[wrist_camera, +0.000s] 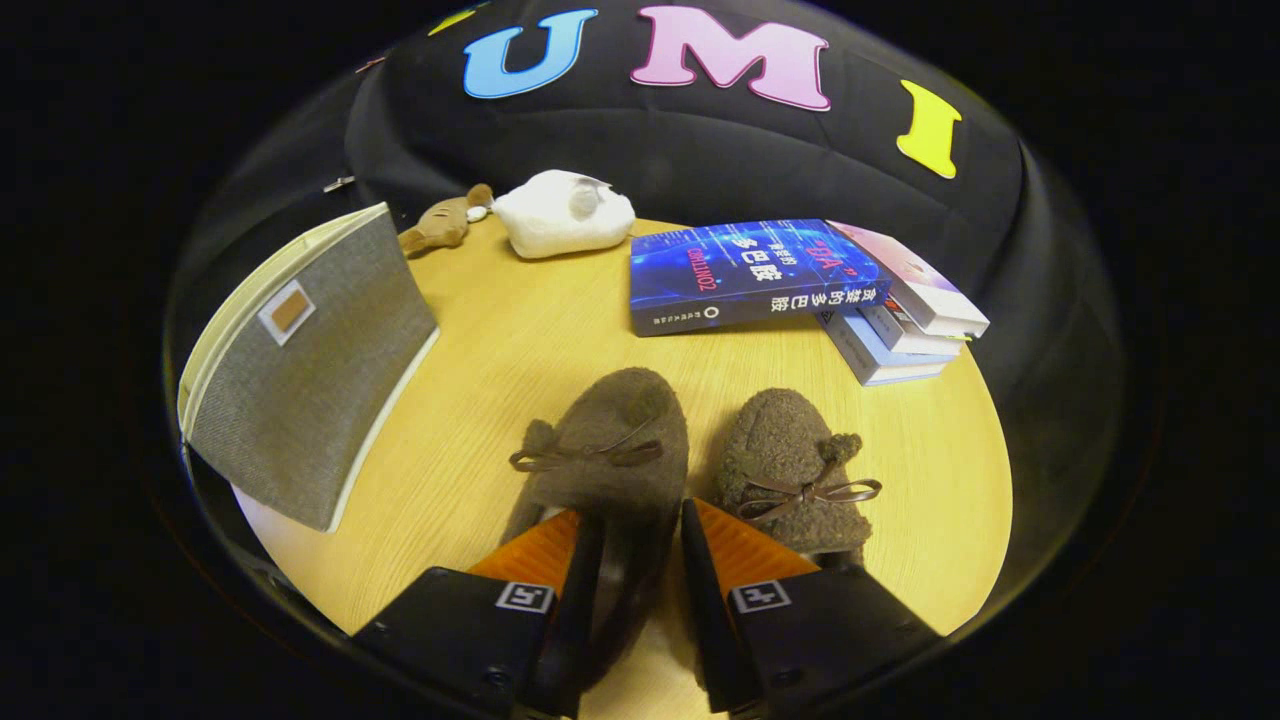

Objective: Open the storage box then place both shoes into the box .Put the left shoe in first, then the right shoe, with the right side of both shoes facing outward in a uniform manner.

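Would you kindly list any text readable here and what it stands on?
"贪婪的多巴胺": spine of the top blue book.
Red print on its cover, lower books: too blurred.
Storage box patch: no words.
Gripper, fingers astride one shoe: square markers, no words.

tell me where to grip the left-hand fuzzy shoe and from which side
Grip the left shoe at its heel collar, coming from behind and above. The toe points away and the open heel end lies between the gripper fingers, which straddle it; whether they press yet is unclear.
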Available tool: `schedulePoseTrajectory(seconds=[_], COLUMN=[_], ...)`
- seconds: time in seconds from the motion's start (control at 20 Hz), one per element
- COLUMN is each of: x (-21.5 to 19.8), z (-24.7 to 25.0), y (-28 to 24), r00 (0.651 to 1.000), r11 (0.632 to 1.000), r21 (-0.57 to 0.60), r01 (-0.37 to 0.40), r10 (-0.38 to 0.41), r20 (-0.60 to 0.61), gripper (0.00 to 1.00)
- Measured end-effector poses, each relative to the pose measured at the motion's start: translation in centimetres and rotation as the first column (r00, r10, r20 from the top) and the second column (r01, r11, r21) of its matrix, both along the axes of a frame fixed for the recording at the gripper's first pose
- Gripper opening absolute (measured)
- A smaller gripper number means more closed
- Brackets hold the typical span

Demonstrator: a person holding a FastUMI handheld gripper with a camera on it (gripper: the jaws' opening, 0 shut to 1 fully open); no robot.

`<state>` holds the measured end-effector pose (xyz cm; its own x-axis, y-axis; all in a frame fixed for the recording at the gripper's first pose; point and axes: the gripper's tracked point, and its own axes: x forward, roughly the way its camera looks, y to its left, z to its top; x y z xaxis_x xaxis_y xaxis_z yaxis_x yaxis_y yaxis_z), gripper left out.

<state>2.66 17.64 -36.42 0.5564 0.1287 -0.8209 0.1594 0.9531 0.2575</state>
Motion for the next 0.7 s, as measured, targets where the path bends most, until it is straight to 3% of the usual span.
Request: schedulePoseTrajectory(seconds=[0.15, 0.2, 0.3, 0.5, 0.7], x=[0.3, 0.4, 0.5, 0.8, 1.3], z=[-1.0, -1.0, -0.8, 1.6, 6.5], y=[-0.9, -0.9, -0.9, -1.4, -2.2], r00=[0.998, 0.997, 0.997, 0.99, 0.987], r11=[0.999, 0.998, 0.997, 0.99, 0.989], r21=[-0.017, -0.015, -0.01, 0.034, 0.04], r01=[0.052, 0.068, 0.078, 0.138, 0.145], r10=[-0.052, -0.068, -0.078, -0.138, -0.147], r20=[-0.03, -0.033, -0.03, -0.002, 0.071], gripper=[0.27, 0.11, 0.05, 0.05, 0.05])
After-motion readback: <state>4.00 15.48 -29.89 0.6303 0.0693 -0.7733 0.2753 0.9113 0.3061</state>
